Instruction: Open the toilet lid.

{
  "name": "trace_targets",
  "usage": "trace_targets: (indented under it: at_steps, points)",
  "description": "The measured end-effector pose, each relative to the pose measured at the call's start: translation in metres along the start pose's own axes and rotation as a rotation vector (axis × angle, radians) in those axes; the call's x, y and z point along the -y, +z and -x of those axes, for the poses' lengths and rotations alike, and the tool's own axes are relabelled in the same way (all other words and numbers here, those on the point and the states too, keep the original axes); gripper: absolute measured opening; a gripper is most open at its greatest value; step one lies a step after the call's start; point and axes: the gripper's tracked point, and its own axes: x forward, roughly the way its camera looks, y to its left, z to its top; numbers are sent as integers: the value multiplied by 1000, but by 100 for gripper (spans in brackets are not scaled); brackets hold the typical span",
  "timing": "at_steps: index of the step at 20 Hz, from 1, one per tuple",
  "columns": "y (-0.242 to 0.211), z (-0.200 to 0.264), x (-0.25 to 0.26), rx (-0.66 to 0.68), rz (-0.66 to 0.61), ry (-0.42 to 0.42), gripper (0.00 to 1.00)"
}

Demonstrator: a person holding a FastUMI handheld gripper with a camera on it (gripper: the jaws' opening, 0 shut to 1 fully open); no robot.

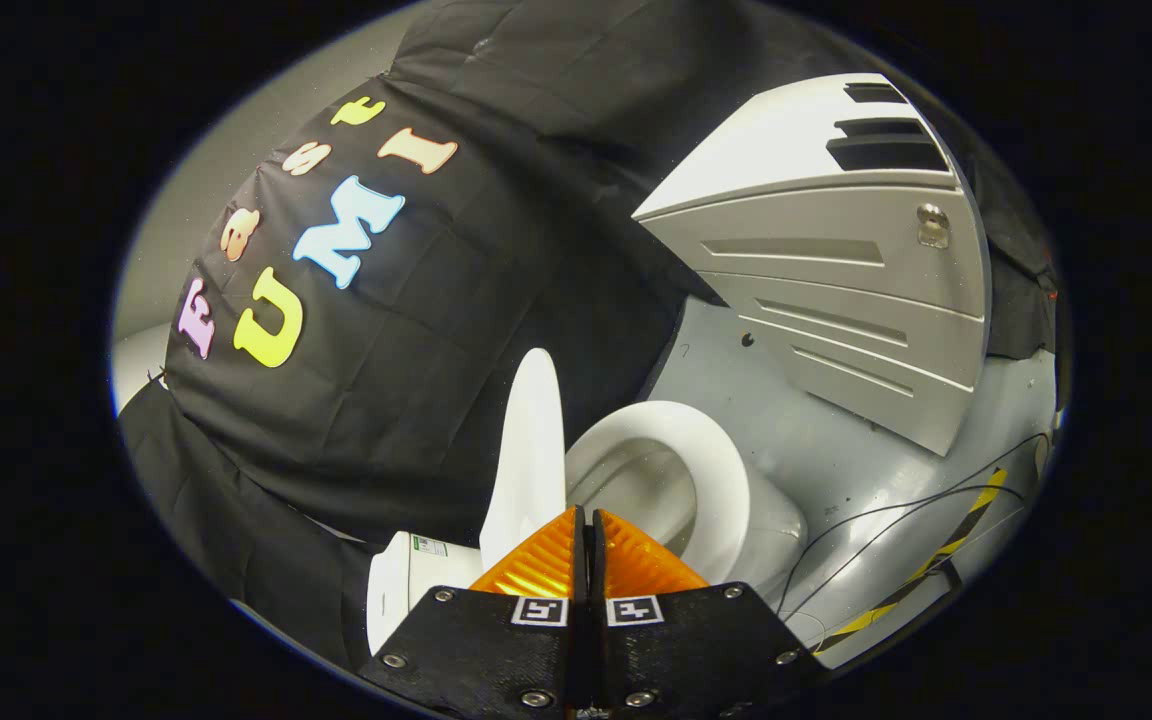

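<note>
A white toilet (726,530) stands on the grey floor just beyond my fingers. Its lid (528,450) is raised, standing nearly upright against the white tank (406,580). The seat ring (706,450) lies down around the open bowl (636,490). My gripper (588,515) is shut, its two fingertips pressed together with nothing between them. The tips sit right in front of the lid's lower edge and the near side of the bowl. Whether they touch the lid cannot be told.
A grey cabinet (836,270) with slatted drawer fronts stands beyond the toilet. Thin black cables (896,510) and a yellow-black striped tape (946,550) run over the grey floor (836,460) beside the bowl. Black cloth (436,330) hangs behind the tank.
</note>
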Motion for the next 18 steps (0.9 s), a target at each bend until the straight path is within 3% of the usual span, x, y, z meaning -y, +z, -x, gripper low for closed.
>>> trace_targets:
  at_steps: [18]
  points:
    - [8, 21, -77, 101, 137, 77, 0]
